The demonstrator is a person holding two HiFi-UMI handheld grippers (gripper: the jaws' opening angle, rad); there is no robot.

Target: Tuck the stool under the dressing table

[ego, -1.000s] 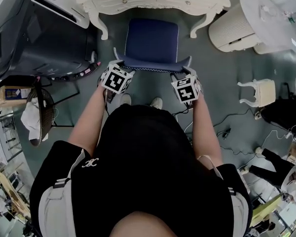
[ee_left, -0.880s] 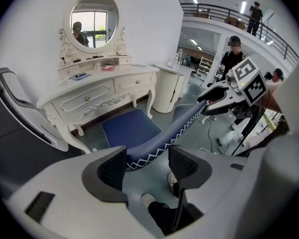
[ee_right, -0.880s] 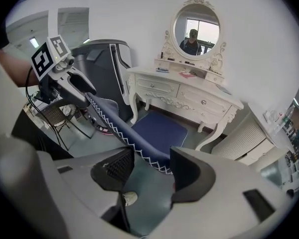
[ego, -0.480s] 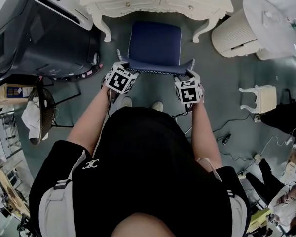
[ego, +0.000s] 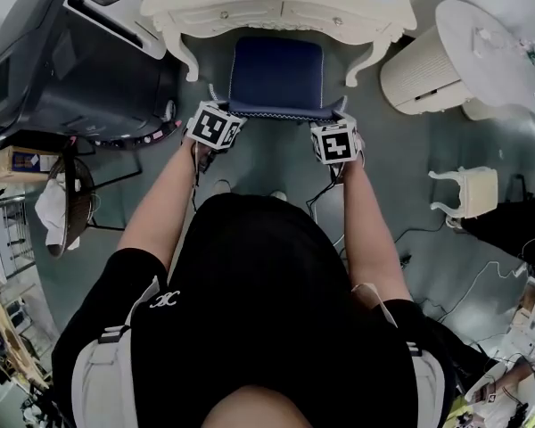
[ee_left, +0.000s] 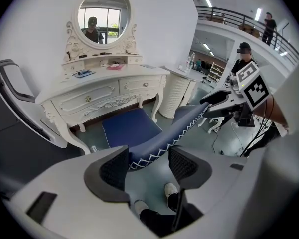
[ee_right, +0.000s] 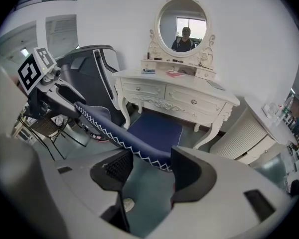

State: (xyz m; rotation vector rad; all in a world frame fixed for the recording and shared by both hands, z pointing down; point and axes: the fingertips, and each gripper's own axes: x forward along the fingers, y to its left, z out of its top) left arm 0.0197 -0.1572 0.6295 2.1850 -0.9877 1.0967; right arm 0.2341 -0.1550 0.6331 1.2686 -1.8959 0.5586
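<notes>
Seat of the navy padded stool point(ego: 276, 74) is partly under the white carved dressing table point(ego: 276, 12), between its front legs. Jaws of the left gripper point(ee_left: 148, 166) are spread around one end of the stitched backrest point(ee_left: 182, 123), not clamping. Jaws of the right gripper point(ee_right: 148, 168) have just been opening and now stand wide, with the other end between them, unpinched.

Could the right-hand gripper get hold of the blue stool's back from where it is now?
Likely yes: the stool's back already lies between the jaws of the right gripper; they have just been opening and stand apart, with nothing else in the gap.
</notes>
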